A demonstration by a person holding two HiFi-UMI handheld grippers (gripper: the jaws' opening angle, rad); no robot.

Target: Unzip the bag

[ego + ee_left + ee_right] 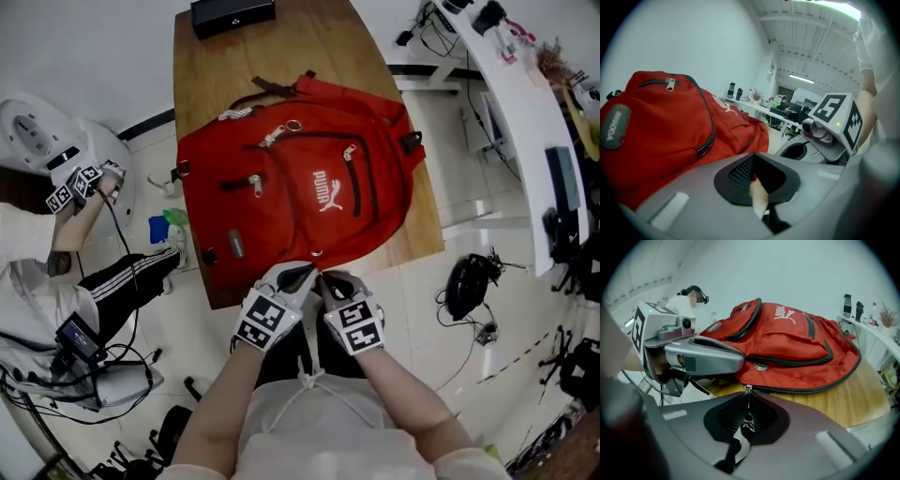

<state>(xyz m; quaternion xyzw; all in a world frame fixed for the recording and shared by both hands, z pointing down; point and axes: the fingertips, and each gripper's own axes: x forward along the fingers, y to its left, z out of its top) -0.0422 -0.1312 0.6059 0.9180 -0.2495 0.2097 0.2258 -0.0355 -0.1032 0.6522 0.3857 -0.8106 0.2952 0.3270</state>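
A red backpack (291, 187) lies flat on the wooden table (319, 47), its bottom edge toward me. Both grippers meet at that near edge. My left gripper (302, 272) is shut, and a bit of the backpack's (661, 126) red fabric shows between the jaws of the left gripper (757, 180). Right beside it, my right gripper (325, 277) is shut on the thin metal zipper pull (748, 420), which hangs from the slider (748, 388) on the main zip of the backpack (787, 343). The zip's teeth look closed along the visible edge.
A black box (232, 13) sits at the table's far end. Another person (56, 272) sits at the left holding a marker-cube gripper (75, 183). A white desk (525, 122) runs along the right, with black gear (469, 281) on the floor beside the table.
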